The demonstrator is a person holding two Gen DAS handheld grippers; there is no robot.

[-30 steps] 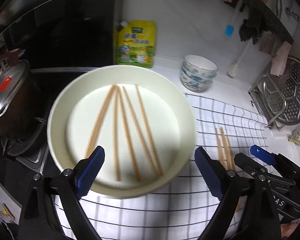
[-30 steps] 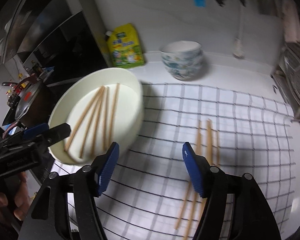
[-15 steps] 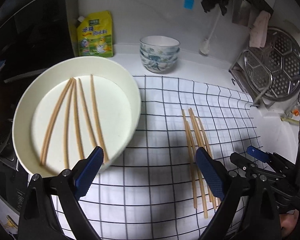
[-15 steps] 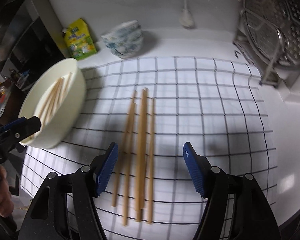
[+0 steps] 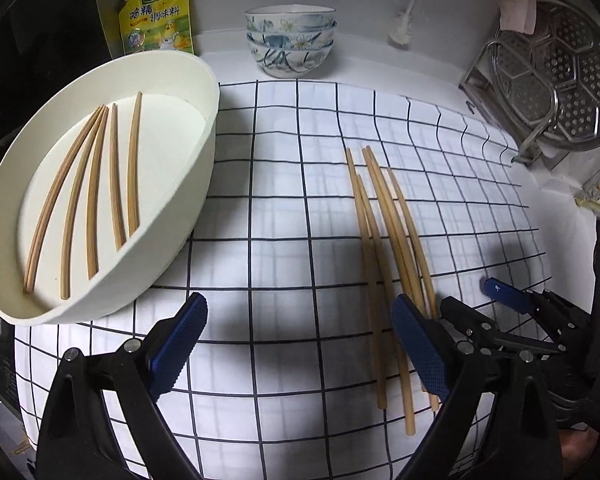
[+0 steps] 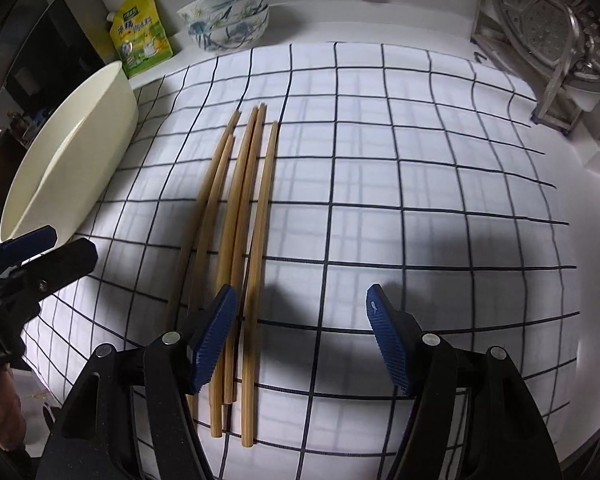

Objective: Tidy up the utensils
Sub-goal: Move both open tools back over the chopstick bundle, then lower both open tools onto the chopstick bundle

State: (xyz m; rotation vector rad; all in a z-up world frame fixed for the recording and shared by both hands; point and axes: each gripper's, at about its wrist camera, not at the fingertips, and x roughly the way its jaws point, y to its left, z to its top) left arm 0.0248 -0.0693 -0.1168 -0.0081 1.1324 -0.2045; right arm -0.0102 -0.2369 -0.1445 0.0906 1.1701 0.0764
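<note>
The job looked roughly half done: five chopsticks (image 5: 96, 196) lay inside the white basin (image 5: 196, 184), while five more chopsticks (image 6: 240, 216) lay loose on the checked cloth (image 6: 400, 184) over the worktop. Both the left tongs (image 5: 300, 344) and the right tongs (image 6: 300, 340) stood wide apart and empty, the right tongs hovering over the near ends of the loose chopsticks.

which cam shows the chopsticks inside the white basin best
The left wrist view: it looks down into the white basin, showing its chopsticks lying side by side on the floor. The right wrist view catches only the basin's outer wall and rim; its contents are hidden.
</note>
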